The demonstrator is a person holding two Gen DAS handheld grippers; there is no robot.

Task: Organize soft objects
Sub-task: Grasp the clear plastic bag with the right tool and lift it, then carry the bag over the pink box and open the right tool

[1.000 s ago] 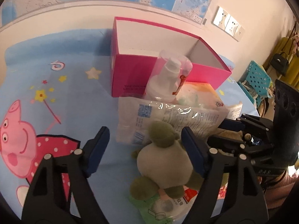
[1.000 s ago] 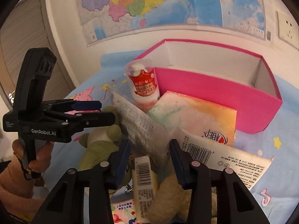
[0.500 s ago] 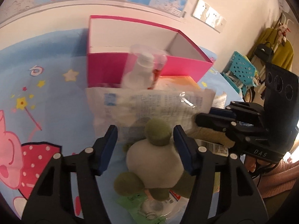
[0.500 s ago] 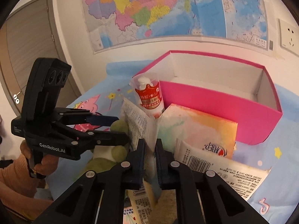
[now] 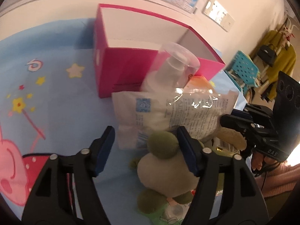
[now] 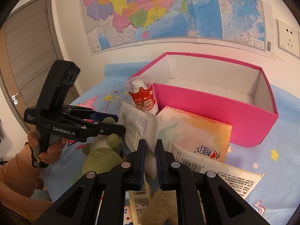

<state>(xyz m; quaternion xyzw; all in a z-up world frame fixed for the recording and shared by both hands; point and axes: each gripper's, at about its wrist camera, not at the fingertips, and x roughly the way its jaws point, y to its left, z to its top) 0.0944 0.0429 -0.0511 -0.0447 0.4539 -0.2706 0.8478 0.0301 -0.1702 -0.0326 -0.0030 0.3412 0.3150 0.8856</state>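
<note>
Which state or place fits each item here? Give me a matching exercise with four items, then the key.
Items:
1. pink box
2. green plush toy
3. clear plastic packet
4. lotion bottle

States:
A. pinched in the right gripper
B. between the open jaws of the left gripper
C. upright against the box's outer wall
D. open-topped, nothing visible inside

Pairs: 1-D, 2-B, 3-A, 4-C
</note>
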